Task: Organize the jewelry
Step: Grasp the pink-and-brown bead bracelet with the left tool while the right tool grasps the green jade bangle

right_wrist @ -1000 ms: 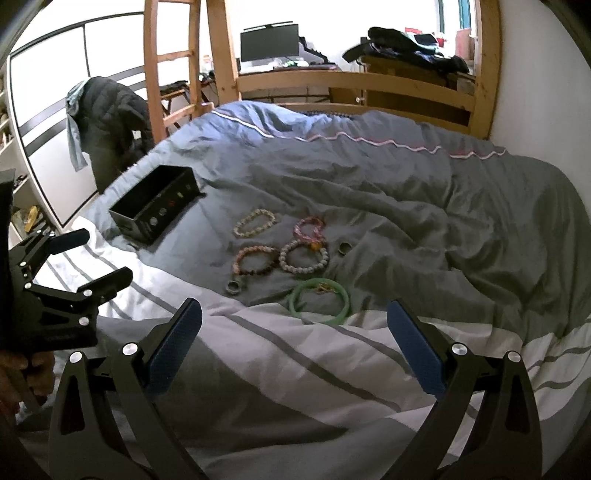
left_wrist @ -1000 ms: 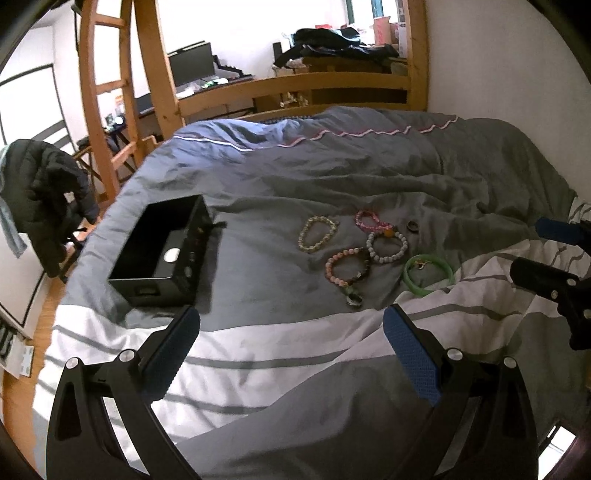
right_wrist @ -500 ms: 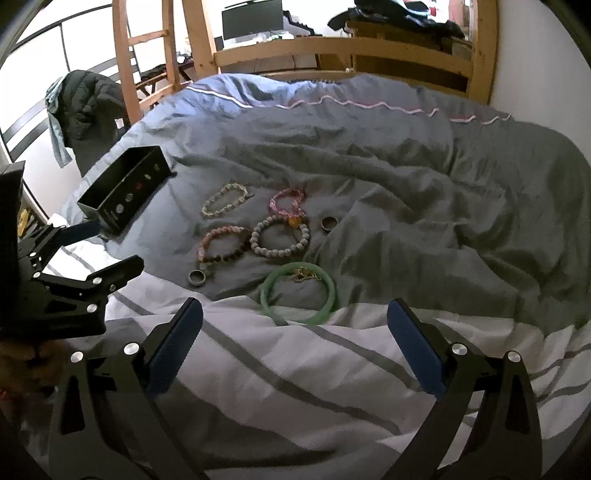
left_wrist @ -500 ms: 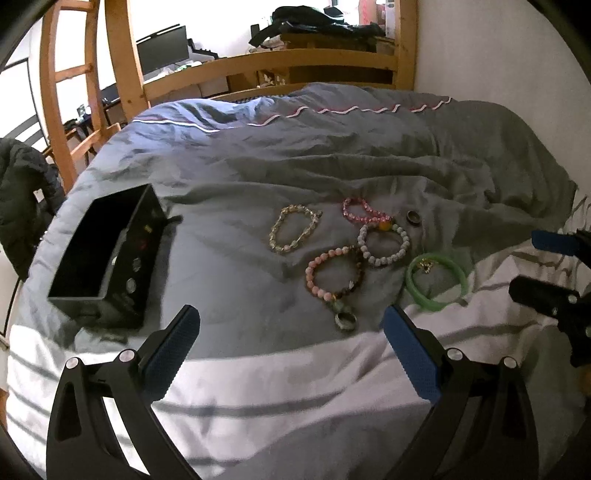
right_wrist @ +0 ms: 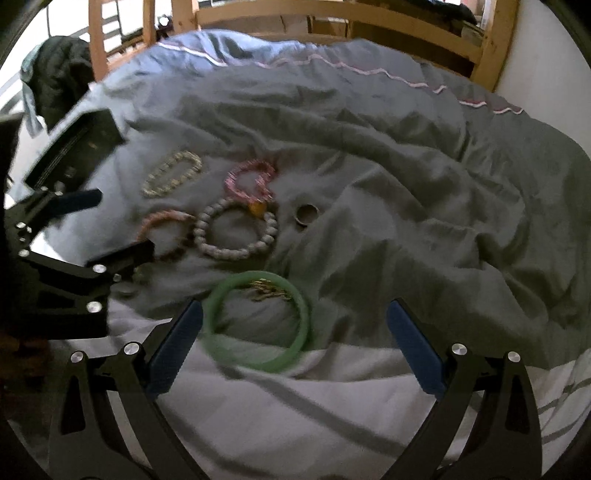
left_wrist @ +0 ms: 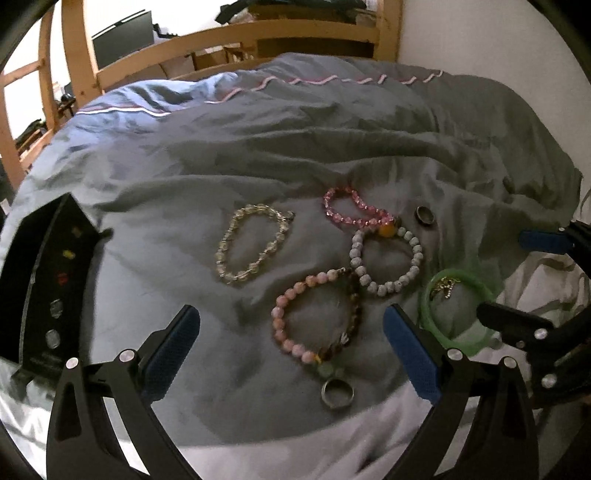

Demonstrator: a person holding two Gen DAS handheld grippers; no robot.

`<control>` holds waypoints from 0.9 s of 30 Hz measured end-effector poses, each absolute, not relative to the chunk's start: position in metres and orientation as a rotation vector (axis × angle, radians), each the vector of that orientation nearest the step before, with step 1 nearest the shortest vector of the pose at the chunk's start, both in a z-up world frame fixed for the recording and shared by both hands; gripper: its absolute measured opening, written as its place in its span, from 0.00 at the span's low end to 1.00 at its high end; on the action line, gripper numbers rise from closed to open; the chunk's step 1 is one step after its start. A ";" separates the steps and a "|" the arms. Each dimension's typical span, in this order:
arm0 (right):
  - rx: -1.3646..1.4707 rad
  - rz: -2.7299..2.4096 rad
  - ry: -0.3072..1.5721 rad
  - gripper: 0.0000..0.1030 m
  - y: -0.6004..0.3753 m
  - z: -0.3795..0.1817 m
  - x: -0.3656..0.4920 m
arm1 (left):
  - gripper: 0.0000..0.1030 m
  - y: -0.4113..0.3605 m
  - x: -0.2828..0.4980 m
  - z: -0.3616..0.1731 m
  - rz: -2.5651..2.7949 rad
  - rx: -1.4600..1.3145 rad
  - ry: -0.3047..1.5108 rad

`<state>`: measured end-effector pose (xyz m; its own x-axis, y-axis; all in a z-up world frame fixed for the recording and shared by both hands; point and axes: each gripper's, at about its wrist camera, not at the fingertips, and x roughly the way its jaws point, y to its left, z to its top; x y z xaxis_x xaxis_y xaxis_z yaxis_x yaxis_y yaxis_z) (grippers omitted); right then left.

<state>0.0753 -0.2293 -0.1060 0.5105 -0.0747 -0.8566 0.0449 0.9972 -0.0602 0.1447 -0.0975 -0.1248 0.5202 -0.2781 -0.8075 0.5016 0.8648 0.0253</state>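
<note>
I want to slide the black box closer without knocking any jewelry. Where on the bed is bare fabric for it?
Bare duvet lies between the black box and the clear bead bracelet, and along the white striped sheet in front of the green bangle. Around the white bead bracelet the pieces touch or nearly touch: crowded.

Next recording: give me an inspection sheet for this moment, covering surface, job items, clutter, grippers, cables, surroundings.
Surface: rumpled grey duvet on a bed.
Job's things: green bangle; white bead bracelet; pink-and-brown bead bracelet; pink crystal bracelet; pale clear-bead bracelet; two metal rings; open black jewelry box, left.
Clutter: nothing seen.
Grippers: left gripper and right gripper both open, empty.
Cables: nothing seen.
Surroundings: wooden bed frame; dark monitor.
</note>
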 end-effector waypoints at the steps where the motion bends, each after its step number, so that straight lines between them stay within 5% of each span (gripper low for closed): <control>1: -0.036 -0.069 1.046 0.96 -0.229 -0.111 0.078 | 0.95 -0.099 0.147 -0.128 -0.480 0.272 0.917; 8: -0.048 -0.064 1.123 0.74 -0.230 -0.142 0.089 | 0.78 -0.103 0.156 -0.147 -0.509 0.280 0.976; 14: 0.018 -0.104 1.100 0.38 -0.245 -0.140 0.090 | 0.68 -0.097 0.161 -0.151 -0.533 0.231 1.007; 20: 0.044 -0.092 1.063 0.15 -0.250 -0.130 0.087 | 0.37 -0.096 0.160 -0.147 -0.546 0.214 1.001; 23: 0.073 -0.088 1.041 0.11 -0.254 -0.125 0.085 | 0.19 -0.092 0.159 -0.143 -0.551 0.194 0.996; 27: 0.116 -0.079 0.992 0.09 -0.258 -0.117 0.081 | 0.16 -0.090 0.156 -0.135 -0.547 0.184 0.966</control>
<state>0.0808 -0.2581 -0.1168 0.5453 -0.0134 -0.8381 0.1192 0.9909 0.0617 0.1561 -0.0905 -0.1348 0.4459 -0.3587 -0.8201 0.5182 0.8505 -0.0902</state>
